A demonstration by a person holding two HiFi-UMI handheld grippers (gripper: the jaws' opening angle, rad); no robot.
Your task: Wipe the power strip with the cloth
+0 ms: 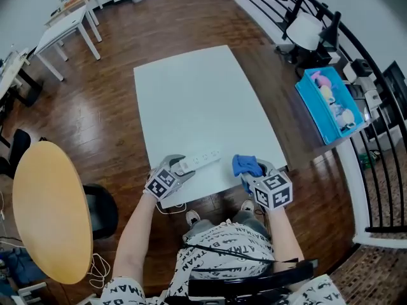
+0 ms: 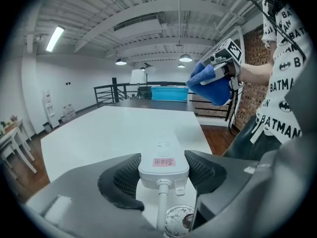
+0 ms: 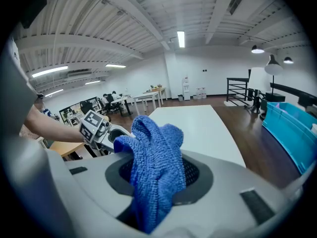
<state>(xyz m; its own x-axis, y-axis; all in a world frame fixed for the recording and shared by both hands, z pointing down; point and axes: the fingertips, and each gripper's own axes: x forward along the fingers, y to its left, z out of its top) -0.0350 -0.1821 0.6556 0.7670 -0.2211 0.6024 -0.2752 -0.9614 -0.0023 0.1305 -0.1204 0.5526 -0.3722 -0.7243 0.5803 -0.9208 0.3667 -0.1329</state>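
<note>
Clamping the power strip (image 2: 163, 158) by its corded end, the left gripper (image 2: 163, 171) steadies it on the table (image 1: 191, 94) so the right gripper (image 3: 154, 178), pinching the blue cloth (image 3: 157, 157) just off its free end, can wipe.

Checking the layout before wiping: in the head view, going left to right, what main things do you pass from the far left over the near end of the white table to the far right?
round table → power strip → cloth → blue bin
</note>
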